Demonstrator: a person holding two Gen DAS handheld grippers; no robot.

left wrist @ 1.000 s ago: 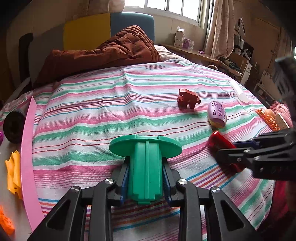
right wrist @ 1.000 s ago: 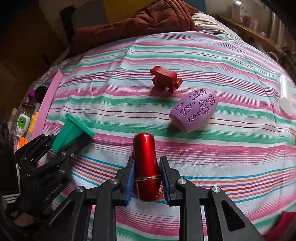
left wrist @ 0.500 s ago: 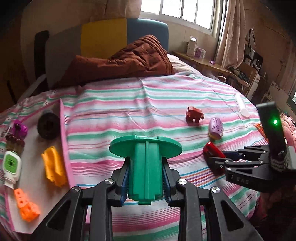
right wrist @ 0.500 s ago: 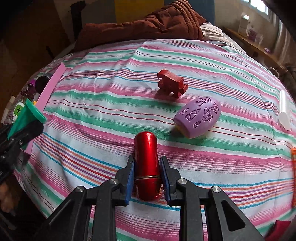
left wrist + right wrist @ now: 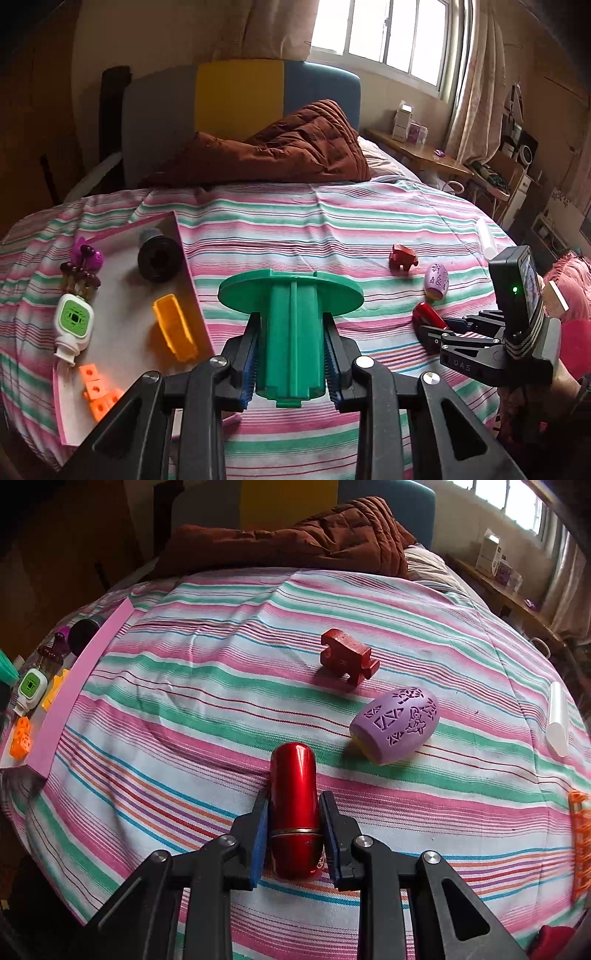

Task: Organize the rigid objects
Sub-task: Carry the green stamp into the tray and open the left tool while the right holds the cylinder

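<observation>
Green spool (image 5: 291, 328) clamped in left fingers (image 5: 252, 354), red tube (image 5: 294, 805) in right fingers (image 5: 260, 834)

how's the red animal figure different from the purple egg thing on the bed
The red animal figure stands upright on its legs; the purple egg-shaped piece lies tipped on its side. The figure is blocky with plain flat faces, while the egg is rounded and covered in cut-out patterns. The egg also looks bulkier than the figure. Both sit loose on the striped bedspread, touched by neither tongs.

Our right hand-held gripper (image 5: 293, 834) clamps a red metallic tube (image 5: 294, 805) over the striped bed (image 5: 184, 709), near a purple egg-shaped shell (image 5: 397, 723) and red animal figure (image 5: 347, 659).
</observation>
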